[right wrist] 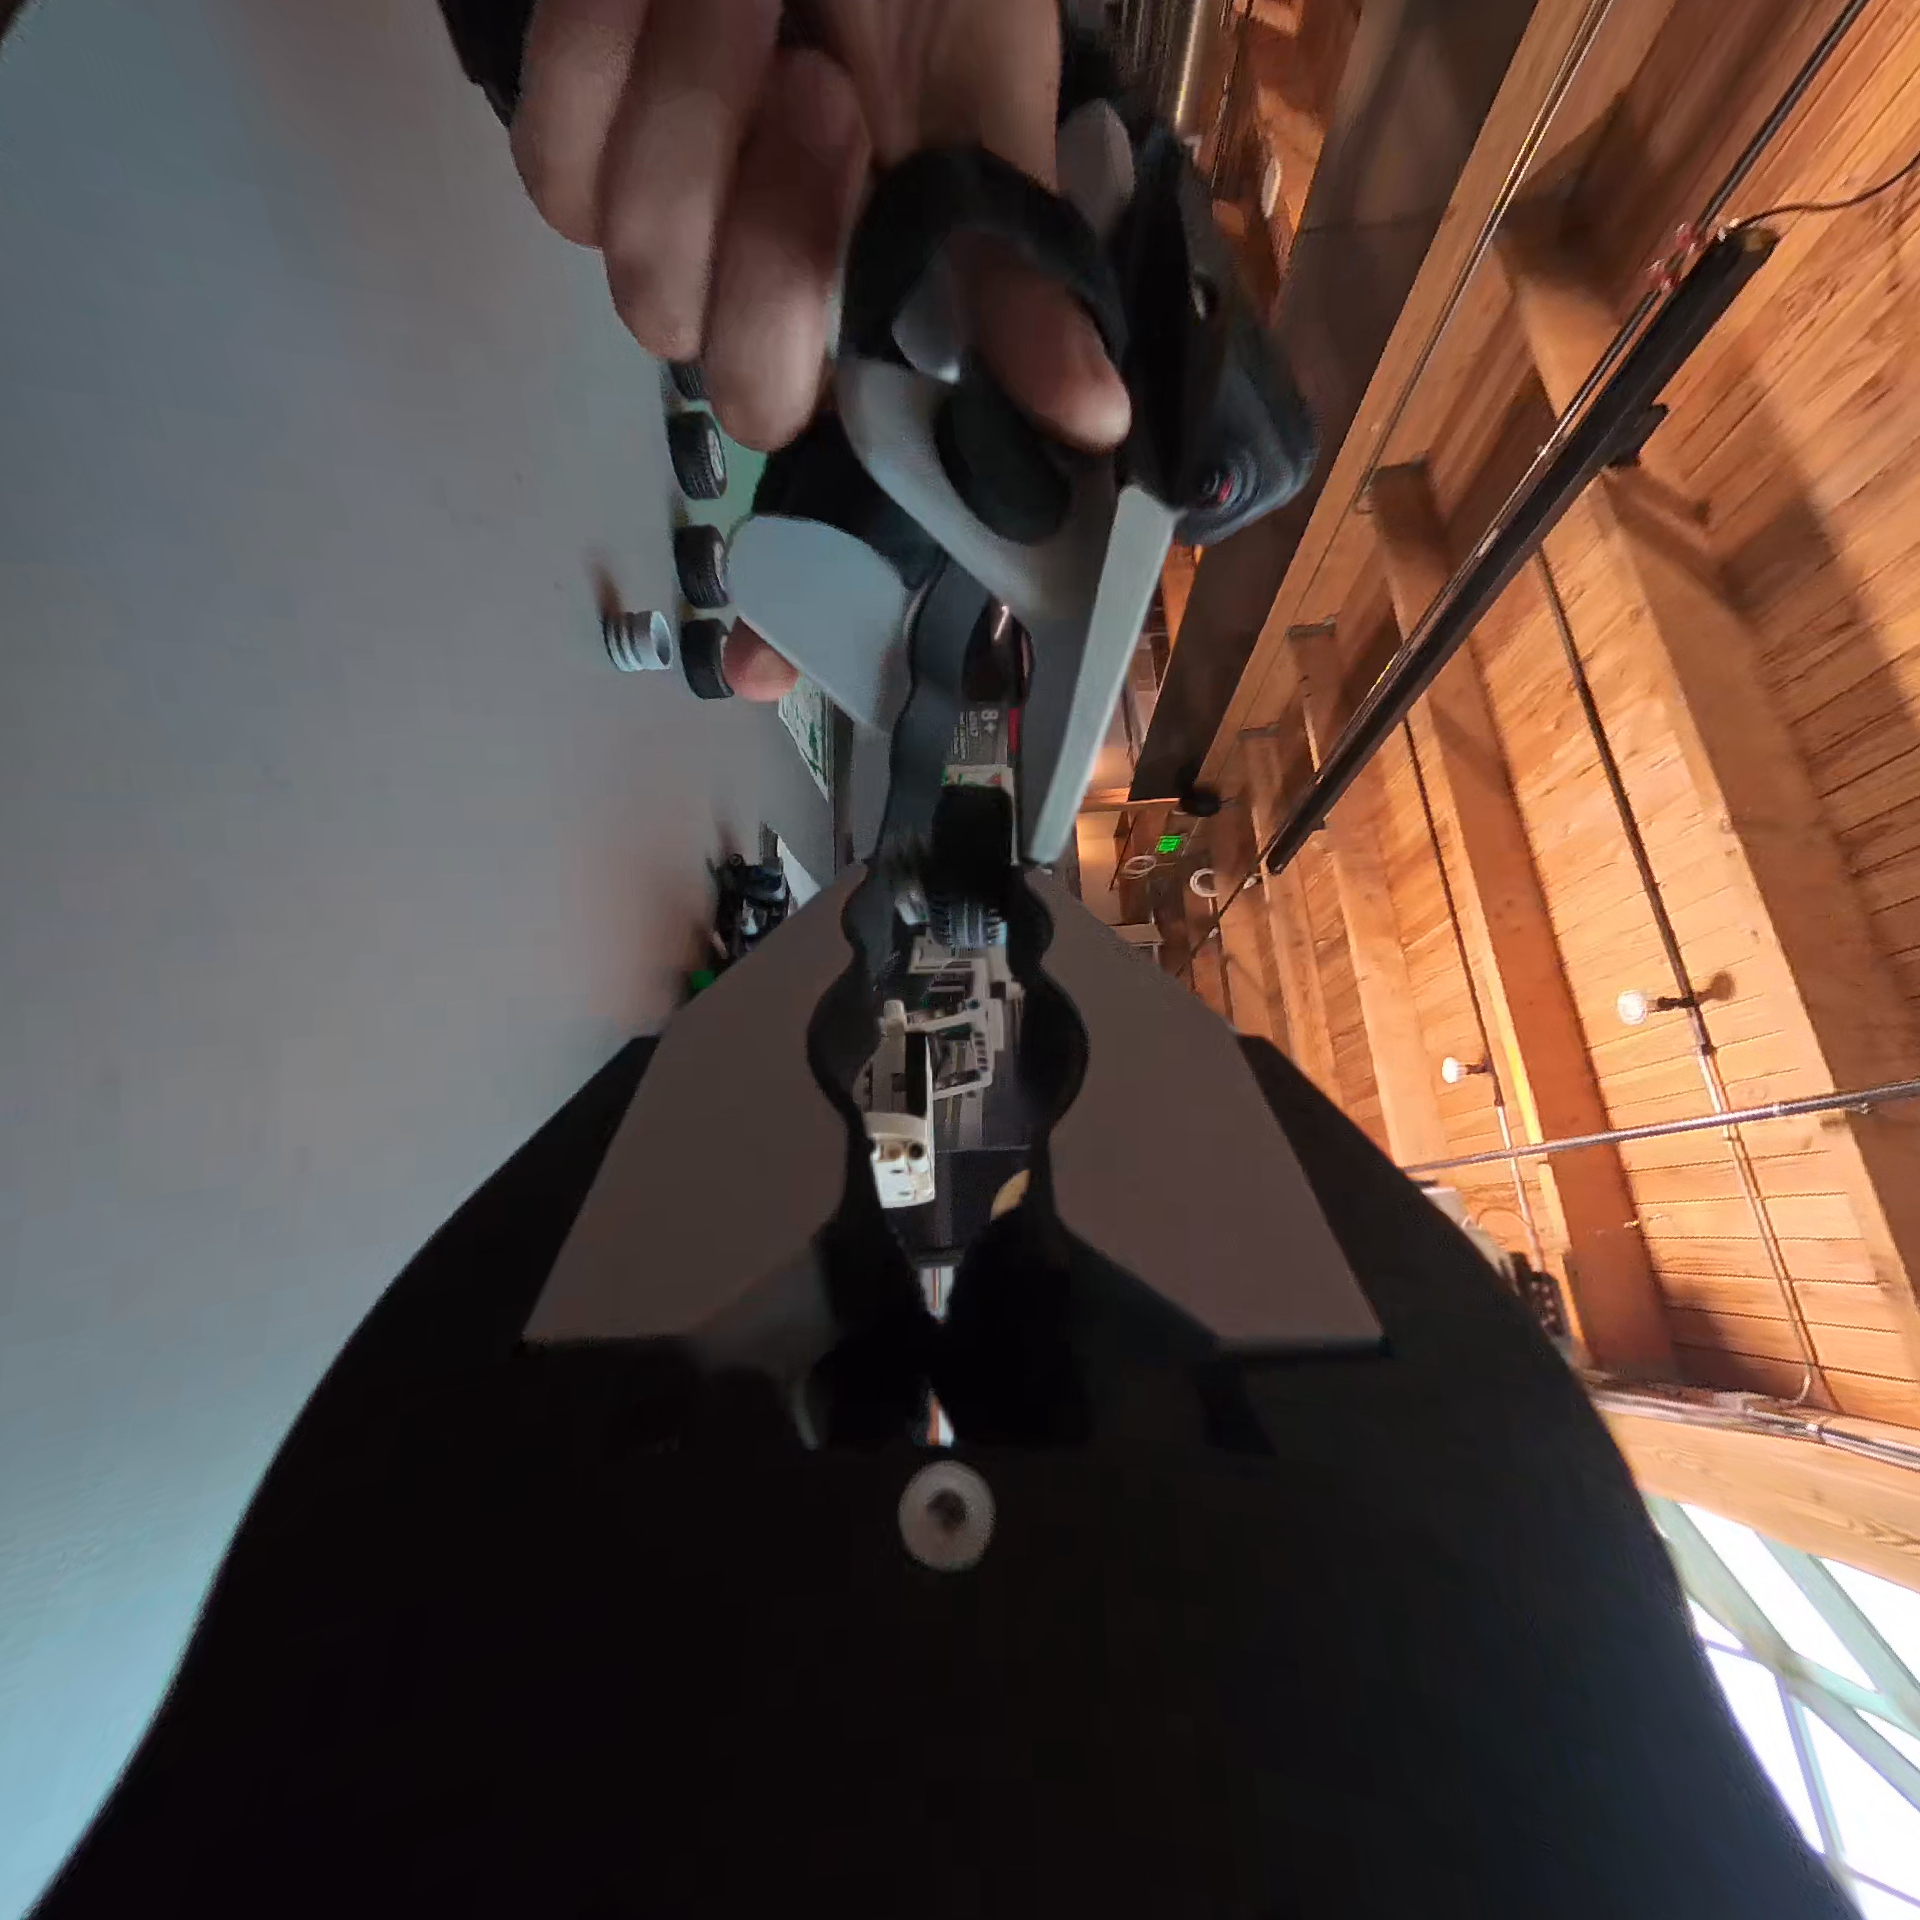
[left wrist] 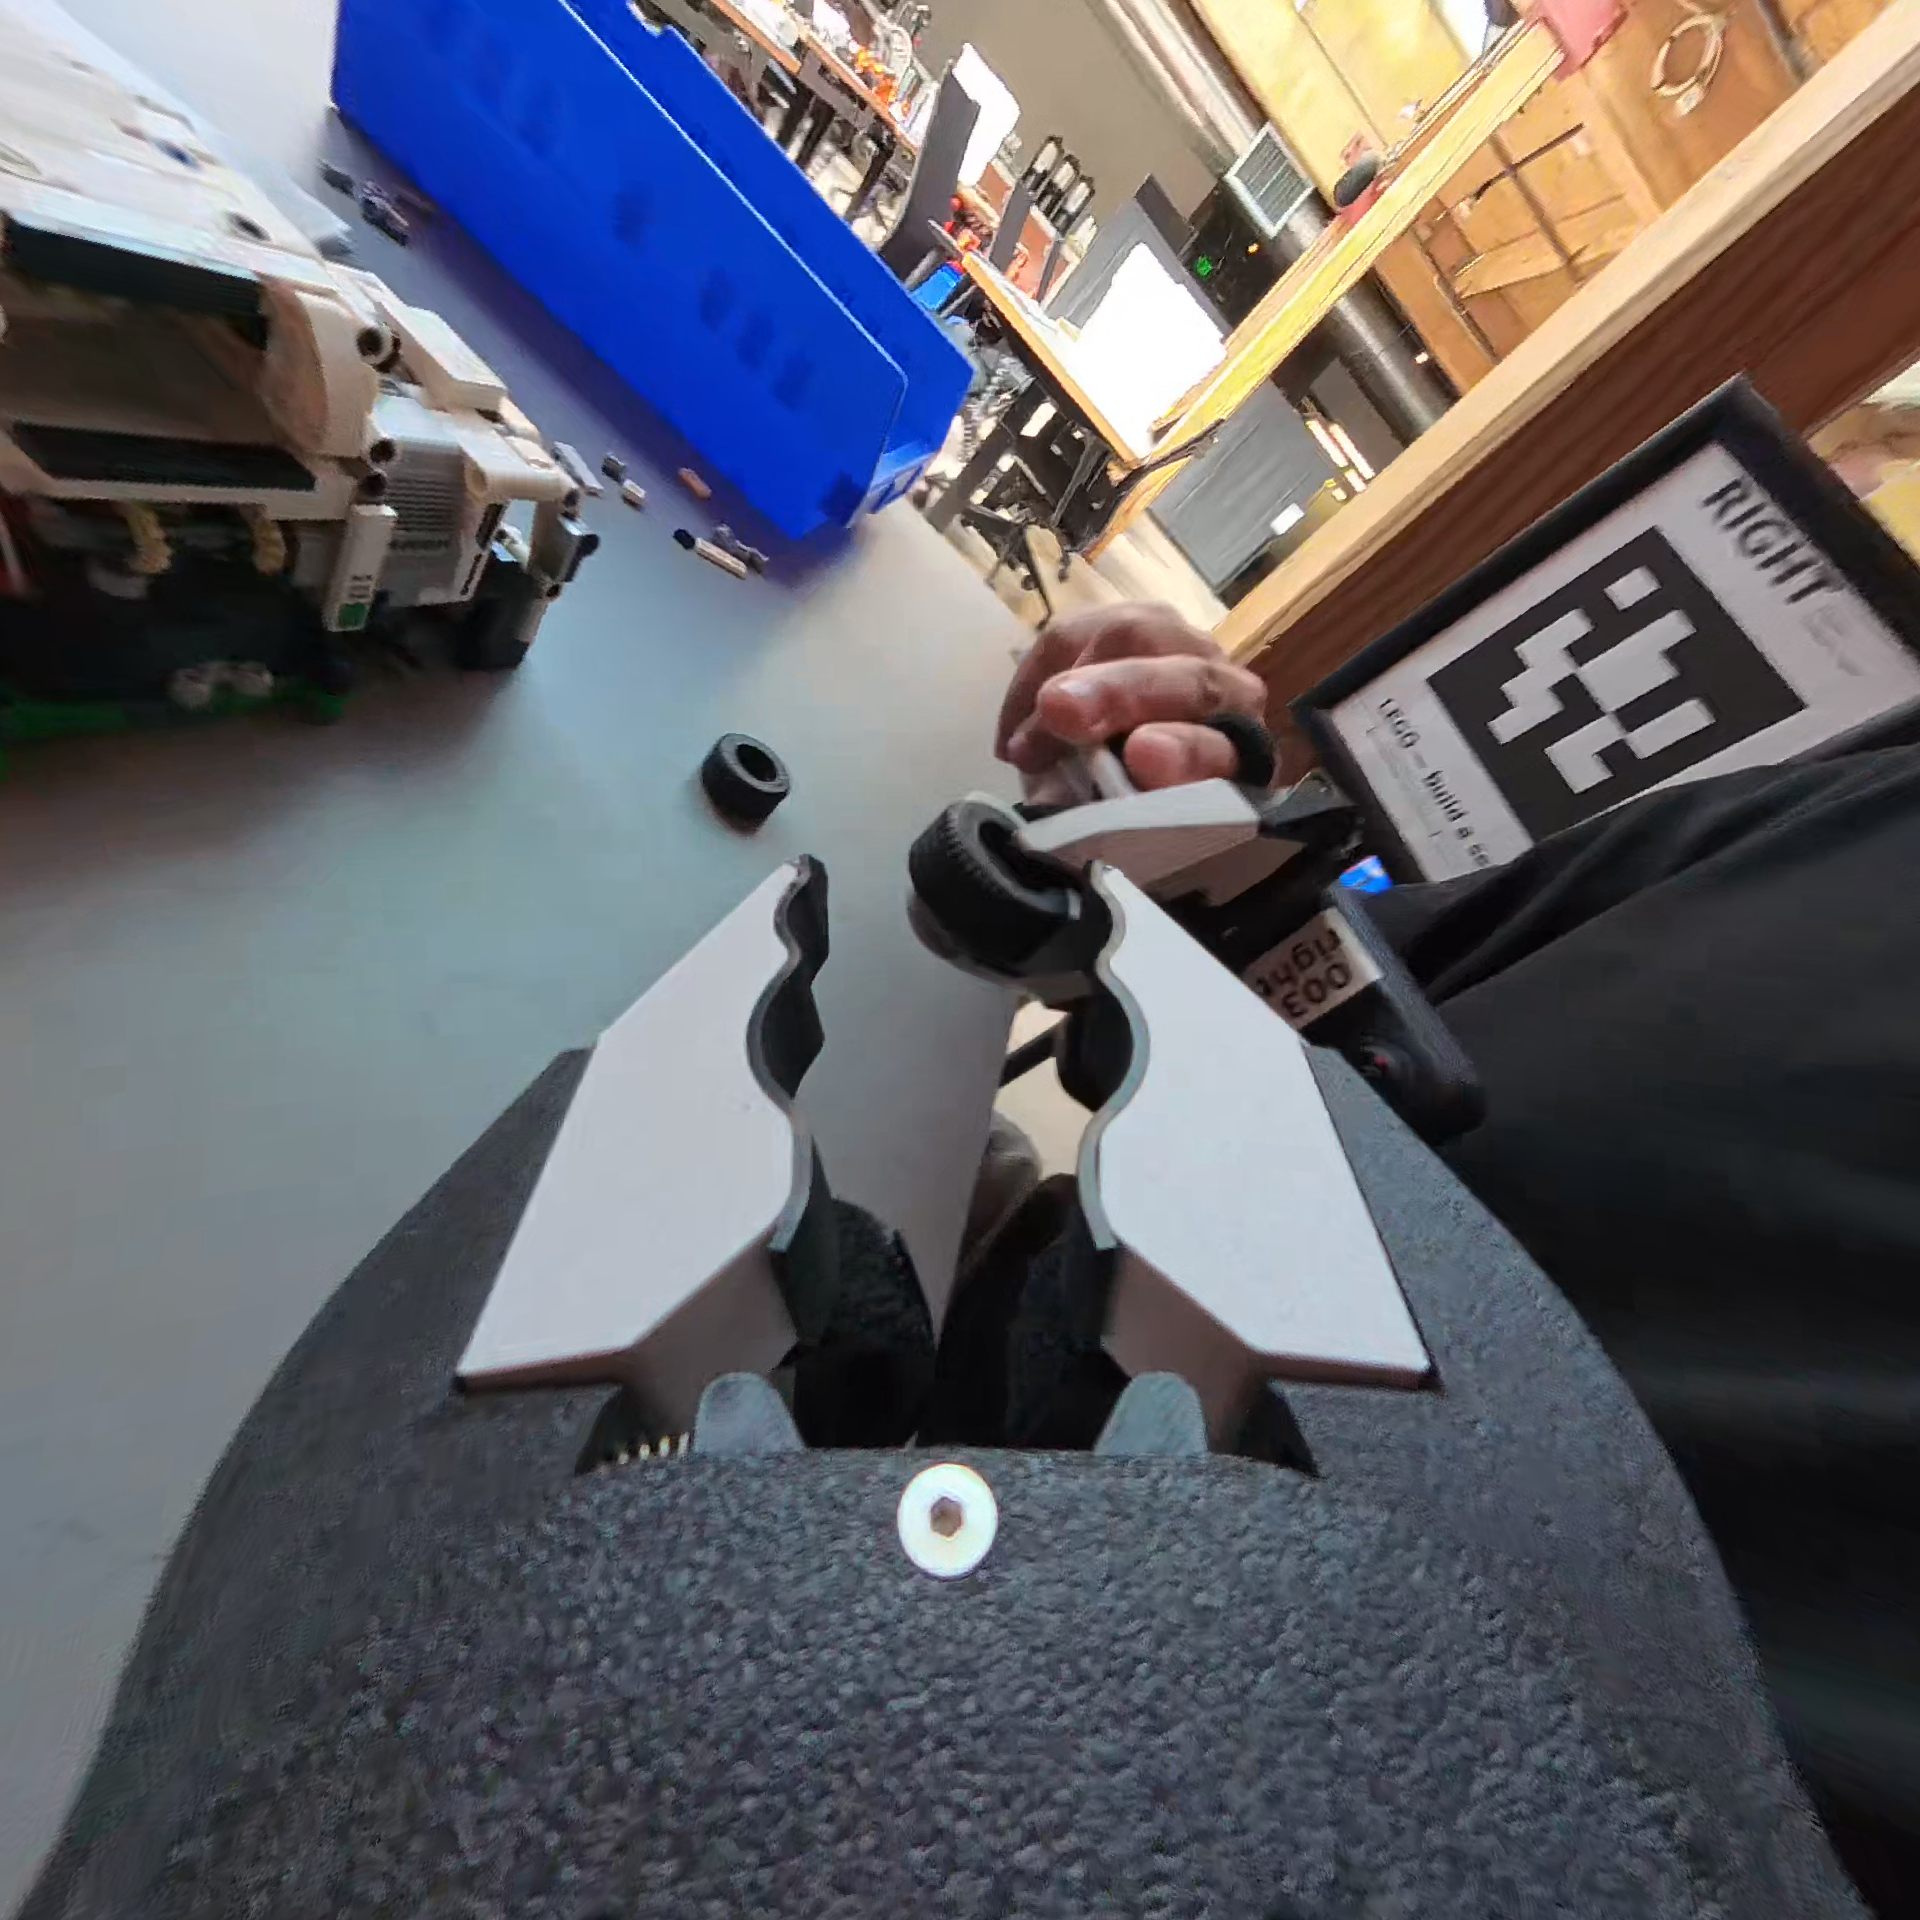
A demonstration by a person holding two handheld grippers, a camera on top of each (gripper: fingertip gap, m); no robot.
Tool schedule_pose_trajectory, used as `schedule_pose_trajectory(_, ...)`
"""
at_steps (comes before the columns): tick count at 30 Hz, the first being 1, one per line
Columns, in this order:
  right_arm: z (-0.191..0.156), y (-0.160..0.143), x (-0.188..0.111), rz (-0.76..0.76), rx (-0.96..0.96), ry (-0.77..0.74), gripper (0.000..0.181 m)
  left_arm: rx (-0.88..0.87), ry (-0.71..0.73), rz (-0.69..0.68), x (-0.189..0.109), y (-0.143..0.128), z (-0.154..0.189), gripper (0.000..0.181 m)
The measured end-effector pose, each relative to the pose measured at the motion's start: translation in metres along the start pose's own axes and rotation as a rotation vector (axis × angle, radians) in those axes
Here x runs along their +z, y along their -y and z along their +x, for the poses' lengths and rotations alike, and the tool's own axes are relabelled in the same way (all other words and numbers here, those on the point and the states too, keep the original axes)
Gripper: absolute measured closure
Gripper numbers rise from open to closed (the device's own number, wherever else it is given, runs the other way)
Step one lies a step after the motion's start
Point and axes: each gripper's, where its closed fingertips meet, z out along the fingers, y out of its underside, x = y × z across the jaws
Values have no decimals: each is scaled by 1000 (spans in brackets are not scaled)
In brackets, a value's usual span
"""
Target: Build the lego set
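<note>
My left gripper [left wrist: 954, 873] is open and empty, held low over the grey table [left wrist: 312, 987]. A black tyre [left wrist: 971, 899] on a rim sits between its fingertips, close to the right finger. My right gripper [left wrist: 1029, 914] comes in from the right and is shut on that tyre. In the right wrist view the right gripper [right wrist: 951, 878] clamps the ribbed wheel [right wrist: 971, 920] at its tips. The left gripper's grey fingers [right wrist: 1101, 644] and a hand [right wrist: 727, 208] hang just beyond. A white, black and green lego model [left wrist: 260, 468] stands at the left.
A loose black tyre [left wrist: 745, 779] lies on the table ahead. A blue bin [left wrist: 644, 260] stands at the back with small loose pieces [left wrist: 717, 551] beside it. Several tyres [right wrist: 701, 566] and a white rim [right wrist: 639, 642] lie in a row. A framed marker card [left wrist: 1621, 665] stands at the right. Left and right tips are no more than a few centimetres apart.
</note>
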Motion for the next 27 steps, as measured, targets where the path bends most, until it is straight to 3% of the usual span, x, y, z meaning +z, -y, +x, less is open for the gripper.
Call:
schedule_pose_trajectory(1,1,1,1,2,-16,-18,161,-41,-40,-4,1,1,2,138)
schedule_pose_trajectory(3,2,-4,4,-4,-44,-34,161,-118,-98,-11,0,3,3,153)
schedule_pose_trajectory(6,-5,-6,8,19,-38,2,160,-138,-100,-23,-1,1,-5,153)
schedule_pose_trajectory(8,-15,-9,11,10,141,110,158,-111,-46,-9,-2,2,-17,155)
schedule_pose_trajectory(11,-9,-5,2,44,598,251,153,3,62,24,-12,6,-33,155)
schedule_pose_trajectory(14,4,-15,10,36,1339,392,147,189,85,67,-16,9,-23,156)
schedule_pose_trajectory(16,5,-6,16,141,1761,576,146,314,81,96,-17,10,-13,156)
schedule_pose_trajectory(17,7,2,16,230,1868,656,149,362,80,124,-18,13,-8,157)
schedule_pose_trajectory(22,6,5,22,275,1905,622,158,419,115,169,-23,15,-9,158)
schedule_pose_trajectory(27,15,6,18,418,2029,627,172,403,71,168,-25,10,-5,160)
